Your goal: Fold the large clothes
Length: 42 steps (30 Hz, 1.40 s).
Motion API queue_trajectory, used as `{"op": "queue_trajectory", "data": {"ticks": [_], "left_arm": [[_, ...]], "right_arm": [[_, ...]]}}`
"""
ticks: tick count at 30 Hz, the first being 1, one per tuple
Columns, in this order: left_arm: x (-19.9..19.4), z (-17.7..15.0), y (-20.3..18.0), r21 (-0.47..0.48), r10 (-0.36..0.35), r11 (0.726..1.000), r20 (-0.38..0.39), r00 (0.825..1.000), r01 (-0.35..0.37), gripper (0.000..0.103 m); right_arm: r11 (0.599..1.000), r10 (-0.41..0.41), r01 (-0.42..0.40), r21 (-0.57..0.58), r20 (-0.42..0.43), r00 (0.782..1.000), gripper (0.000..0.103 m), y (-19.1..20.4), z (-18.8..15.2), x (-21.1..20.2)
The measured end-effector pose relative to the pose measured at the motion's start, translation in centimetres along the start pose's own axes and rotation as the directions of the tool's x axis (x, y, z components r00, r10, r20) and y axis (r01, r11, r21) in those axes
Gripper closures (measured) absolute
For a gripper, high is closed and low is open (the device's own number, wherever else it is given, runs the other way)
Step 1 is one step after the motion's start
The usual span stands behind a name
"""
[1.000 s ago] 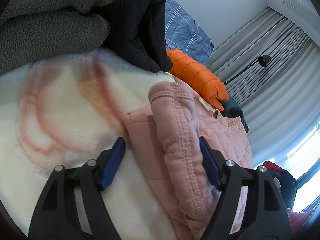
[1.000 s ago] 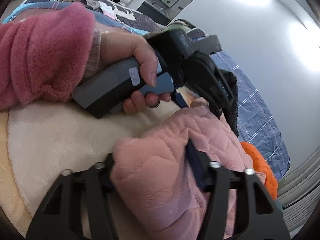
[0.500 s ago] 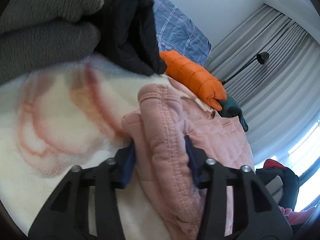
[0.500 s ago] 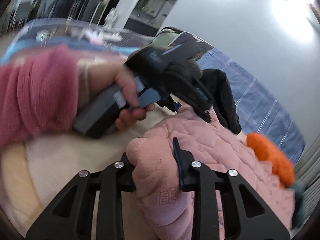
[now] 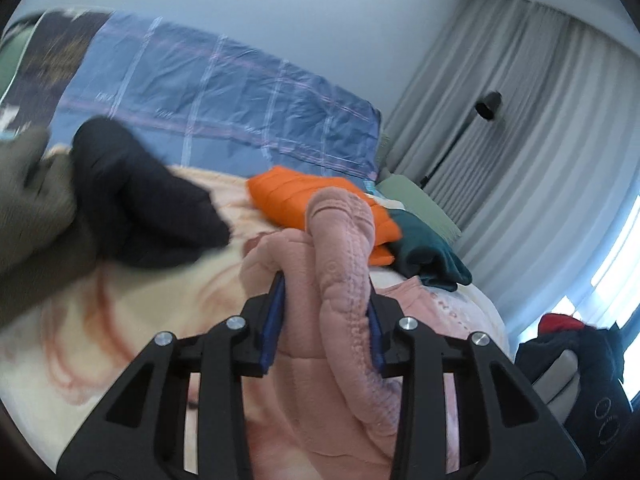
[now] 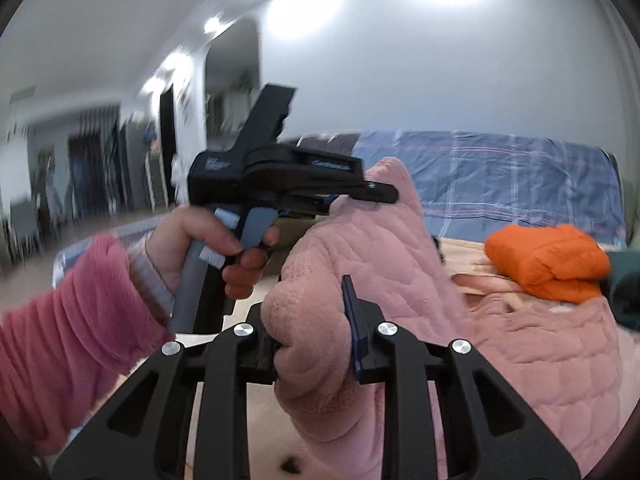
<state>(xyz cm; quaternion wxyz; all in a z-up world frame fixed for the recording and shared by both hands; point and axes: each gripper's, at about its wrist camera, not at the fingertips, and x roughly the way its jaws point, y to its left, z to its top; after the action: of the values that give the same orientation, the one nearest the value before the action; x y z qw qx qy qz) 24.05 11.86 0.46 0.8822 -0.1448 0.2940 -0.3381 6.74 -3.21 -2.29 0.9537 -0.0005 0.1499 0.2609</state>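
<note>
- Both grippers had just closed on the pink jacket (image 5: 344, 280), a second before that the left one was wide open around a ridge of it and the right one only loosely around its bunch
- Left gripper (image 5: 326, 320) was clamped on a thick hemmed fold, blue pads pressed in on both sides
- Right gripper (image 6: 316, 340) was pinching another bunched edge of the same jacket, fabric bulging out between the pads
- From the right cam you could see the left hand (image 6: 208, 248) squeezing its trigger, pink sleeve (image 6: 72, 320) and all
- The big change: both views had tipped up off the cream blanket (image 5: 120, 320) toward the wall and blue sheet (image 5: 224, 96), so the held part of the jacket was now up in the air while the rest trailed down onto the bed
- Orange jacket (image 5: 304, 196), a dark green thing (image 5: 424, 248) and black clothes (image 5: 136, 200) sat further back, untouched
- My guess is this was the lift before shaking it flat or bringing the edge over for a fold, so the fold itself wasn't done yet
</note>
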Motion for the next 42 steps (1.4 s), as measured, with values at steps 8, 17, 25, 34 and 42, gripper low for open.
{"op": "queue_trajectory", "data": {"ticks": [8,17,25,34,42], "left_arm": [[8.3,3.5,-12.7,0.205,0.062,0.978,-0.083,0.995,-0.043,0.068],[22.2,-1.0,-22.5,0.368,0.06,0.928,-0.3,0.952,0.058,0.087],[29.5,-7.1,-22.4,0.38,0.091,0.922,-0.409,0.908,0.079,0.085],[27.4,-6.3,-21.6,0.323,-0.004,0.937,-0.378,0.926,0.136,0.079],[25.7,-5.3,-20.8,0.264,-0.065,0.95,-0.356,0.932,0.167,0.062]], "right_arm": [[0.965,-0.04,0.018,0.262,0.08,0.996,0.08,-9.6,0.0,-7.1],[0.853,-0.162,0.122,0.508,0.034,0.986,0.09,-19.1,-6.5,-13.6],[0.759,-0.08,0.125,0.64,-0.099,0.992,0.089,-22.7,-12.3,-12.9],[0.684,0.075,-0.036,0.728,-0.021,0.997,0.054,-23.6,-12.0,-12.1],[0.673,0.118,-0.091,0.734,0.015,0.993,0.028,-23.9,-10.6,-13.0]]}}
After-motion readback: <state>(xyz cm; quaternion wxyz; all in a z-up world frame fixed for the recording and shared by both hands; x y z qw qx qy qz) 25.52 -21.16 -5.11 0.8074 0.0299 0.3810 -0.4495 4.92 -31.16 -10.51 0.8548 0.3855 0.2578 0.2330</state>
